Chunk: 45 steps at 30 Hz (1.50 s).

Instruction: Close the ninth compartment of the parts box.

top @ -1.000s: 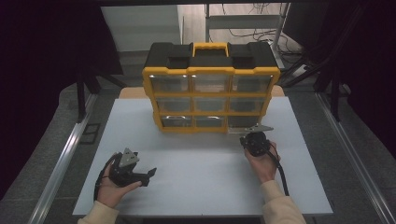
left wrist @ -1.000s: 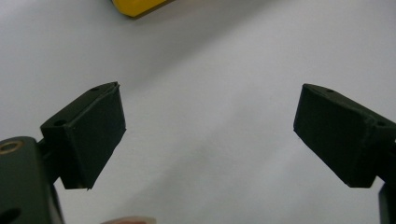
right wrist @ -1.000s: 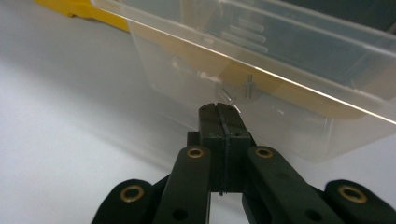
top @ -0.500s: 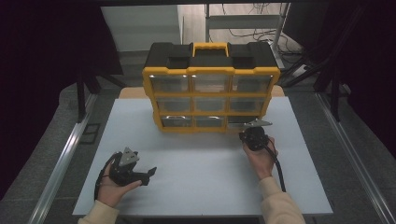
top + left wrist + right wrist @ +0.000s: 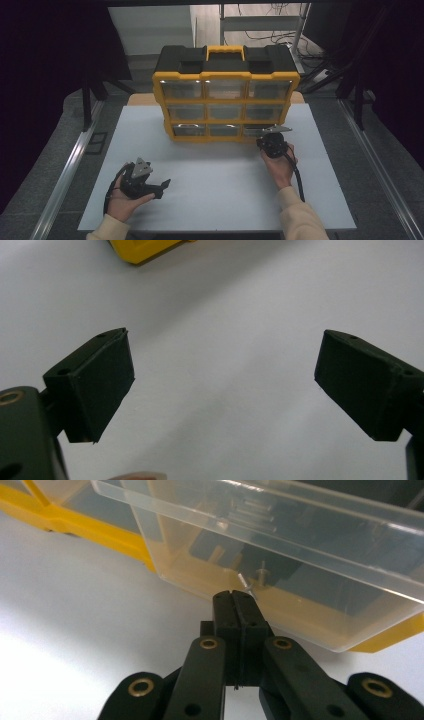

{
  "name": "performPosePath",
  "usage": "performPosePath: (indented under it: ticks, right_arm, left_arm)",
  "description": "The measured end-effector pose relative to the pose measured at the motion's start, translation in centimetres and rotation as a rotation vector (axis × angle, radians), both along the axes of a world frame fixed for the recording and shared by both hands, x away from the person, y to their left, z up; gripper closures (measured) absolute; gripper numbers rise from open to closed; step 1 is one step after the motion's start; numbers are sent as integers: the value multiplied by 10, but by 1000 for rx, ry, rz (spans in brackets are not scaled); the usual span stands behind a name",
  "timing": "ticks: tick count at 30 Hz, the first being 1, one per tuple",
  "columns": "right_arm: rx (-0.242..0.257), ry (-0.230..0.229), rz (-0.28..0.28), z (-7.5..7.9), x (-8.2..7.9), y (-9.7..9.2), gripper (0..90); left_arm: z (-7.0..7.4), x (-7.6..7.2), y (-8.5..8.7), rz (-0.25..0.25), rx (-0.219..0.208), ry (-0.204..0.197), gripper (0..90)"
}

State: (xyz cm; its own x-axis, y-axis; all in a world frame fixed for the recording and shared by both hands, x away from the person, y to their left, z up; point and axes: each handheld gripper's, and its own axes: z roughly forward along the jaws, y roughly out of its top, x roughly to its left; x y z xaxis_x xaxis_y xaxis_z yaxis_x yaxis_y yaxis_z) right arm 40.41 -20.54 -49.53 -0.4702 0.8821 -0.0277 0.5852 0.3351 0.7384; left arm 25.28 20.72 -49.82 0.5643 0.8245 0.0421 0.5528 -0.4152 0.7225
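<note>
The right gripper (image 5: 235, 597), jaws closed on nothing, sits at the front of the bottom-right drawer (image 5: 280, 555) of the organizer (image 5: 225, 95). The left gripper (image 5: 159, 186) rests open, well apart on the tabletop (image 5: 215, 190).

Table (image 5: 210, 200): white, flat top, rectangular. Bearing: one yellow-and-black organiser (image 5: 226, 95), standing upright at the far middle, clear drawers facing the person; bottom-right drawer (image 5: 280, 555) pulled out above the tabletop. Left hand (image 5: 125, 197) rests on the near left part.
</note>
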Motion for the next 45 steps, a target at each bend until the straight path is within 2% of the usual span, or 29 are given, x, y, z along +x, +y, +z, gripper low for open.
performPosePath:
  ticks: [8, 31, 36, 40, 45]
  right_arm:
    - [-2, -6, -7, -2, 8, 0, 898]
    - [2, -26, -20, -1, 18, -1, 897]
    - [23, -33, -16, 5, 8, -2, 897]
    - [16, -42, 9, 9, -4, -2, 897]
    - [88, -15, 93, 15, -22, -10, 890]
  left_arm:
    - [-2, -1, 6, 9, -6, 3, 93]
    - [-3, -2, 10, 20, -12, 1, 93]
    - [-4, -2, 9, 23, -5, 5, 94]
    - [-4, -2, 9, 21, -2, 3, 94]
    - [-3, -2, 8, 19, -1, 0, 94]
